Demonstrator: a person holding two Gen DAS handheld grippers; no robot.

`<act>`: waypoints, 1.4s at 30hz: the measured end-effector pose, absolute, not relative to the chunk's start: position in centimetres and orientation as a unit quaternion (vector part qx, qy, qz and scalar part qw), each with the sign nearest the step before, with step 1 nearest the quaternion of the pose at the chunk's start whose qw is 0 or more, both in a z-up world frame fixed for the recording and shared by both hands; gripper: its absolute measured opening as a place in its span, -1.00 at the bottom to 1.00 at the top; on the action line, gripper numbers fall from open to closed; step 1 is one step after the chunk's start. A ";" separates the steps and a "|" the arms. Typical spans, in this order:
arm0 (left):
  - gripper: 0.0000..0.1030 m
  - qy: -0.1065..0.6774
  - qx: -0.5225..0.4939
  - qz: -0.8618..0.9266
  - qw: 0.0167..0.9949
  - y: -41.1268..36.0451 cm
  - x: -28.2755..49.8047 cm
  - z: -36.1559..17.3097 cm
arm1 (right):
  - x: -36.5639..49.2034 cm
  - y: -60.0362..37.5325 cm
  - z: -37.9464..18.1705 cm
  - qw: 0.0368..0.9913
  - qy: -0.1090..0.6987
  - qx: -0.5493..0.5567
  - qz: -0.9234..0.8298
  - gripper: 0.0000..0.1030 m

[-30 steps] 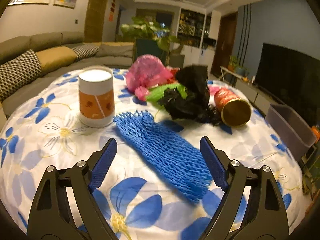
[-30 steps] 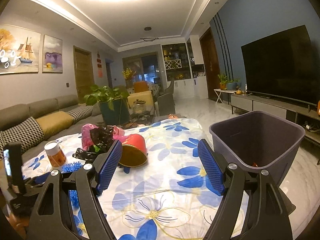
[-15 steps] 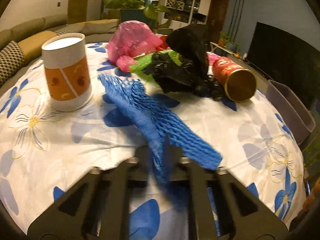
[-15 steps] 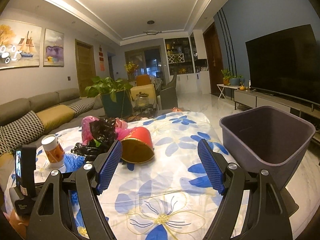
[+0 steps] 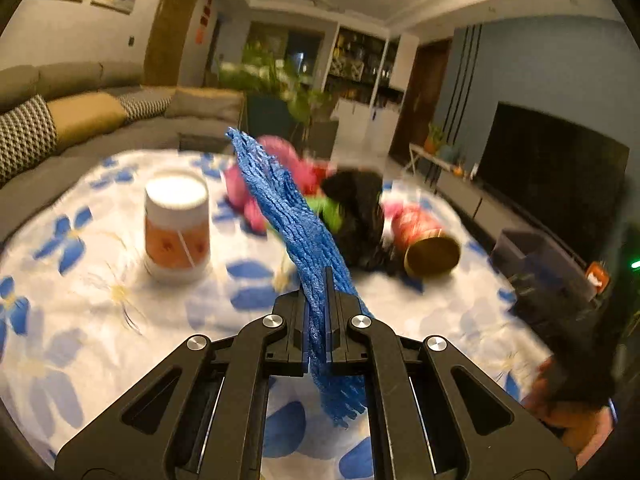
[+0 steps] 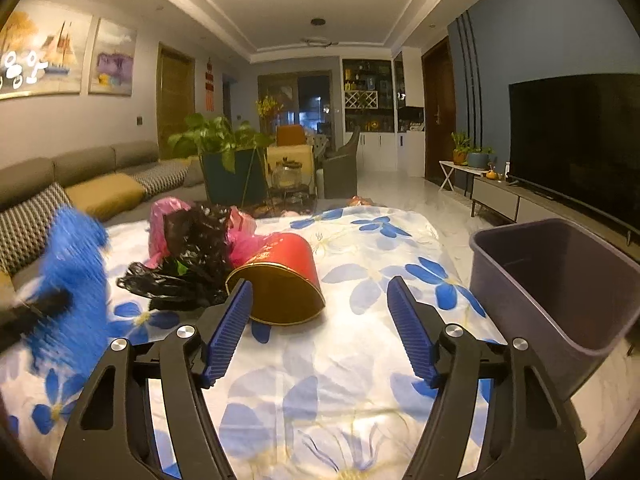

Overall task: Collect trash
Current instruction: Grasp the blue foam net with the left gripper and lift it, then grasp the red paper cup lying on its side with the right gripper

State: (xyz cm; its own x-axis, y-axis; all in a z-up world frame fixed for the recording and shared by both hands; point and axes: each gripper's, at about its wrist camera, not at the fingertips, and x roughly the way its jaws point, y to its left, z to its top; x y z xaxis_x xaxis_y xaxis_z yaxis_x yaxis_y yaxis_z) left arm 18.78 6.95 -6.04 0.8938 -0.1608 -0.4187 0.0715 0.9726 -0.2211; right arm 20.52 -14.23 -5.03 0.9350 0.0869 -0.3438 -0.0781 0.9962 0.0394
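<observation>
A: Entry. The left gripper [image 5: 318, 312] is clamped on the blue foam mesh sleeve [image 5: 296, 224]; jaws nearly together, with the sleeve pinched between them near one end. The long part stands up and forward over the table covered in a white cloth with blue flowers [image 5: 80, 320], and a short frayed tail hangs below the jaws. The sleeve appears clear of the cloth, though the view is blurred.

B: Right side?

A: The right gripper [image 6: 320, 324] is wide apart and holds nothing. It hovers above the near edge of the table, with the red cylindrical can with a gold rim [image 6: 280, 280], lying on its side, just ahead of it. The grey plastic bin [image 6: 560, 280] stands off the table's right edge.

B: Handling notes on the sleeve?

A: Judged very light, soft and springy. It holds its own shape upright, so it is not limp. It compresses under the pads, so a firm pinch across its width should hold; the mesh gives grip, and slipping seems unlikely. Not fragile.

B: Remaining trash?

A: A crumpled black plastic bag [image 6: 192, 256] and a pink plastic bag [image 6: 168, 216] are heaped mid-table, touching the can. A white paper cup with an orange band [image 5: 176, 232] stands upright toward the left edge.
</observation>
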 end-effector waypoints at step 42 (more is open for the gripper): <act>-0.92 0.191 -0.109 -0.085 0.972 6.4 18.3 -3.2 | 23.0 -14.8 -3.3 0.975 0.216 0.001 0.045 -0.93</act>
State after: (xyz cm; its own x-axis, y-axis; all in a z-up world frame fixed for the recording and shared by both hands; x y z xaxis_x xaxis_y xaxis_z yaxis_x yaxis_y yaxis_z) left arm 18.26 6.39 -3.20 0.9123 -0.2068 -0.3534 0.1233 0.9618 -0.2444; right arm 23.03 -14.80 -3.34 0.9026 0.0872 -0.4216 -0.0867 0.9960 0.0203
